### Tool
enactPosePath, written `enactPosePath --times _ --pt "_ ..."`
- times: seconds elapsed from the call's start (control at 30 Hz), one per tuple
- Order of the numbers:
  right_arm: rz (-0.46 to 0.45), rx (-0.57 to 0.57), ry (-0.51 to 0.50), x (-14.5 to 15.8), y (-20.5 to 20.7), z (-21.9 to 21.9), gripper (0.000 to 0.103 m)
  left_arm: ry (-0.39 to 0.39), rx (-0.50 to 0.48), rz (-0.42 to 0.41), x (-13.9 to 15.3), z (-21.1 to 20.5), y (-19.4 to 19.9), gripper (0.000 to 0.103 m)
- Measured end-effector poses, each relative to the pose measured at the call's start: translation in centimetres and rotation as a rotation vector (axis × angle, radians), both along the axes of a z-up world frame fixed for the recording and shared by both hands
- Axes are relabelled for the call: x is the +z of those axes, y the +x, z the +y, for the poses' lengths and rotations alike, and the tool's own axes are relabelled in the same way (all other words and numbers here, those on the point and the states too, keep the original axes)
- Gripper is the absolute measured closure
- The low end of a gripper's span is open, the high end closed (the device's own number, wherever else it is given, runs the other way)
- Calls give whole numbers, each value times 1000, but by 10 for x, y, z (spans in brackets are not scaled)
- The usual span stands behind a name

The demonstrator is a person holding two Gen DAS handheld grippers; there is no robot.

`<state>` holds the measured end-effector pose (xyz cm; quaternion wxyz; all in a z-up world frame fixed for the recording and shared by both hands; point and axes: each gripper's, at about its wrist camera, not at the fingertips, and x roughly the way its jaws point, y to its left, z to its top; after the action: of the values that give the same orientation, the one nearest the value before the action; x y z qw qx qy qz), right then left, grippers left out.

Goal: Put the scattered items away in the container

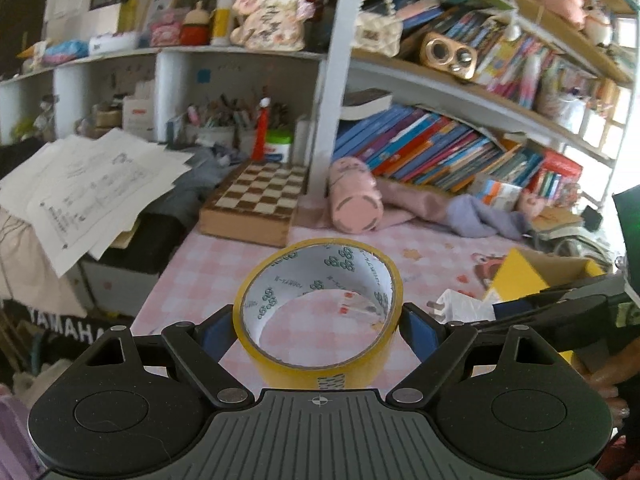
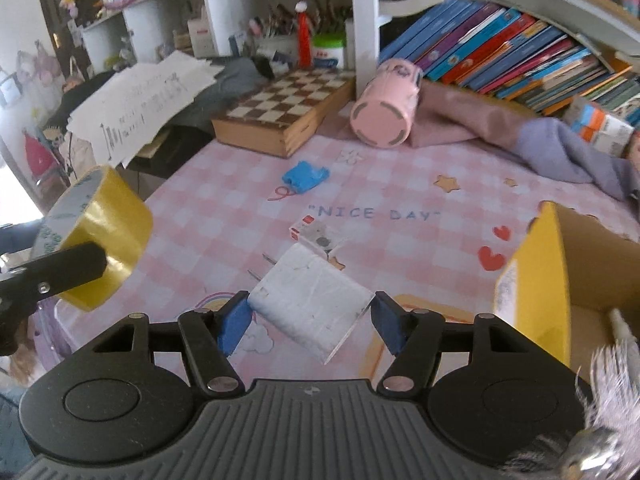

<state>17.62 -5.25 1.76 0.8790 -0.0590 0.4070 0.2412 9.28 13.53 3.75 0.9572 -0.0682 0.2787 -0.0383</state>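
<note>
My left gripper (image 1: 318,322) is shut on a yellow tape roll (image 1: 320,348) and holds it above the pink checked table (image 1: 224,256). The roll also shows at the left of the right wrist view (image 2: 100,240). My right gripper (image 2: 306,322) is shut on a white charger plug (image 2: 310,304), its prongs pointing away, held above the table (image 2: 400,248). The yellow cardboard box (image 2: 536,280) stands open at the right; it also shows in the left wrist view (image 1: 520,276). A blue item (image 2: 304,176) and a small red and white packet (image 2: 316,234) lie on the table.
A chessboard box (image 2: 280,116) and a pink cylinder (image 2: 384,108) lie at the back, with pink and purple cloths (image 2: 560,152). Loose papers (image 2: 140,96) overhang the left side. Bookshelves (image 1: 440,148) rise behind. A pen-like item (image 2: 622,328) lies inside the box.
</note>
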Motion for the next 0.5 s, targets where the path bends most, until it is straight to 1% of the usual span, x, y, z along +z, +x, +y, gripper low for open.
enactPosePath --times 0.1,0.23,0.5 --pt "-11 -26 12 9 -19 -10 40 2 -35 0 5 -5 -8 16" --pt "-25 -62 7 14 -46 -22 40 -13 -81 -25 12 -11 -24 16" --pt "-48 -122 9 19 -101 -34 40 -19 -144 -13 12 -19 -59 16"
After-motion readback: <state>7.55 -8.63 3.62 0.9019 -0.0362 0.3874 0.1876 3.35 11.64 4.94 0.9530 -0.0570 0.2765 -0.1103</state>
